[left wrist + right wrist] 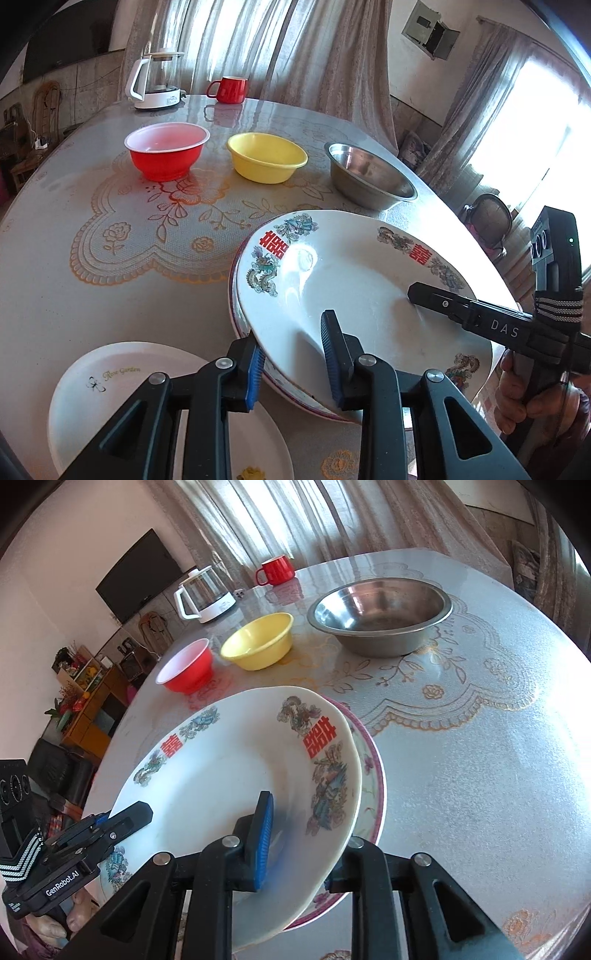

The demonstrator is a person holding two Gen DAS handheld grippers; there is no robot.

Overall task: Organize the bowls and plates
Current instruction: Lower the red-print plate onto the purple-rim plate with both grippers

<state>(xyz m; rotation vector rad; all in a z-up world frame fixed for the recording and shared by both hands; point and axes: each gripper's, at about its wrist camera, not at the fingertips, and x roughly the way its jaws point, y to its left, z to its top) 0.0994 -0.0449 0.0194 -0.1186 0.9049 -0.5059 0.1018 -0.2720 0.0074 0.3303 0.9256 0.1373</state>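
Both grippers straddle the rim of the dragon-print plate (pixel 351 280), from opposite edges.

Left gripper (pixel 295 362): jaws around the plate's near rim at bottom centre of the left wrist view, one blue pad (pixel 255 373) under the rim, the other above the plate face. Some gap shows at the pads; can't tell if it's clamped or just loosely around it.

Right gripper (pixel 295 849): one blue pad (pixel 262 842) on the plate's inner face at bottom centre of the right wrist view, the other finger hidden below the rim. Same call, grip not confirmable.

The plate is tilted and sits over a pink-rimmed plate (pixel 369 775), which peeks out on the right side in the right wrist view. Whether the two touch is unclear.

A white plate (pixel 110 387) marked "Rose Garden" lies flat on the bench (pixel 55 258) at lower left of the left wrist view, just beside the stack.

Upper half of the frame, a row, well apart from the plates: red bowl (pixel 166 151), yellow bowl (pixel 266 157), steel bowl (pixel 369 177). Behind them a glass kettle (pixel 157 79) and red mug (pixel 229 88).

A hand (pixel 517 391) holds the right gripper at the right edge.
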